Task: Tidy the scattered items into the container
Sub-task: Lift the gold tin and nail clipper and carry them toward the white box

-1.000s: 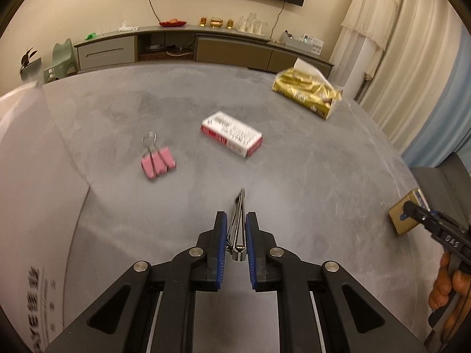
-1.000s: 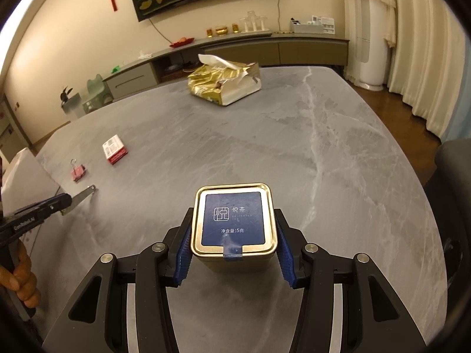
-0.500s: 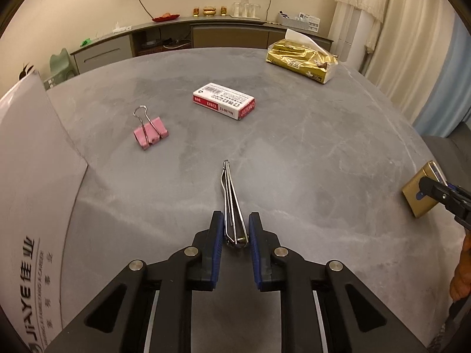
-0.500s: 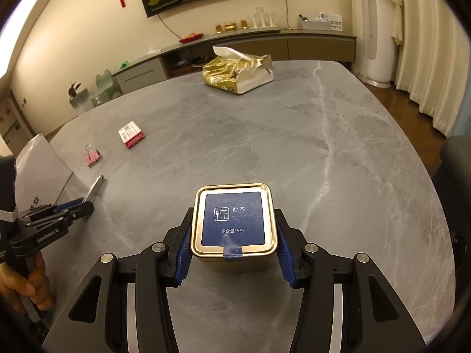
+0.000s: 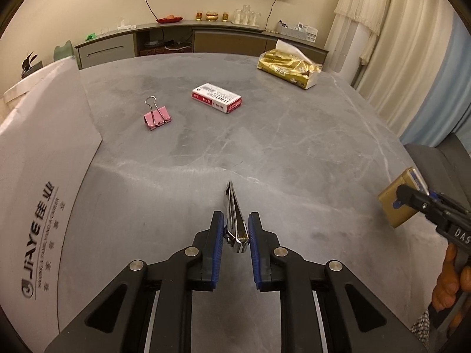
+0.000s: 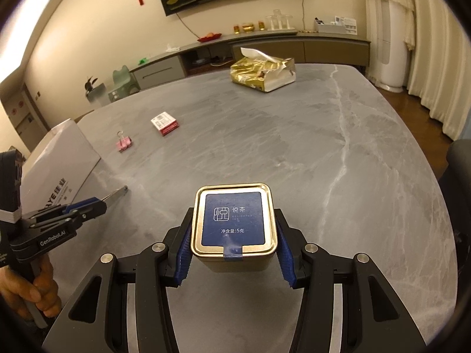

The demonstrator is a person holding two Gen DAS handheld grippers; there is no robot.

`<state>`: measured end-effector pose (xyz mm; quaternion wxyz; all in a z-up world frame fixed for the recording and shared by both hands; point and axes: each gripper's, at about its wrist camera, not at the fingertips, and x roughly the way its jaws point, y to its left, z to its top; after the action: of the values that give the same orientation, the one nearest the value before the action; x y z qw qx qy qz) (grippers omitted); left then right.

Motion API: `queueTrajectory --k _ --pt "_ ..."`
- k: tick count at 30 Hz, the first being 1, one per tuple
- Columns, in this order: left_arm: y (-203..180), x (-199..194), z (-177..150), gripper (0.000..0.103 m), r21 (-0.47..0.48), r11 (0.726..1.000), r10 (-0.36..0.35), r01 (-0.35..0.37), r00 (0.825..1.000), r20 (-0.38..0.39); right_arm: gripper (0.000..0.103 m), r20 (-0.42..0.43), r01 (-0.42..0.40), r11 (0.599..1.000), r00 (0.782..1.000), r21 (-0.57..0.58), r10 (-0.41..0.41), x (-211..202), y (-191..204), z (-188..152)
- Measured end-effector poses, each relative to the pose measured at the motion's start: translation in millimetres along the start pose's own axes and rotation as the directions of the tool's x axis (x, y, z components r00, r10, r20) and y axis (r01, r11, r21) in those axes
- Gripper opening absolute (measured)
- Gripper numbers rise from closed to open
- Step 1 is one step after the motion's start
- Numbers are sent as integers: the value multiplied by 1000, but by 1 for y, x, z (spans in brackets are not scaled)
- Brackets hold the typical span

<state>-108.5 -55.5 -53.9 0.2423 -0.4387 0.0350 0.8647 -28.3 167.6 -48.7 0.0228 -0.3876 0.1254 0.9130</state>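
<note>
Over the grey marble table, left gripper pinches nail clippers, right gripper clamps tin.

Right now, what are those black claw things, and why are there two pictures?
They are two grabbing tools, and a person holds one in each hand. Each tool carries a camera looking along its two fingers, so each picture comes from one tool. The left gripper pinches a metal nail clipper. The right gripper squeezes a small gold tea tin with a blue lid. On the grey table lie a pink binder clip, a red and white small box and a gold tissue pack. The white cardboard box stands at the left.
</note>
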Motion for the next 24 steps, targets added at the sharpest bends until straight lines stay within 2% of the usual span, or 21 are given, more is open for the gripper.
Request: queueTrajectory --k 3,8,9,16,24 --pt "-4 -6 -5 18 14 1000 1 -1 1000 3 52 -4 -10 1000 1000 -14 10 -5 8 -5" --pt "-2 11 -23 19 22 999 45 -44 996 -71 52 -11 -24 999 1000 -31 24 -10 20 -13" --pt "-4 9 -24 20 32 998 52 -50 997 -52 52 -14 -25 999 1000 -34 25 -11 21 -15" --pt "-21 0 -33 17 137 987 100 -90 992 -73 52 -20 -39 998 999 -40 38 -16 26 -20" --pt "-11 -28 -30 17 52 998 39 -37 998 -51 52 -7 -68 996 998 -51 68 -28 35 -22"
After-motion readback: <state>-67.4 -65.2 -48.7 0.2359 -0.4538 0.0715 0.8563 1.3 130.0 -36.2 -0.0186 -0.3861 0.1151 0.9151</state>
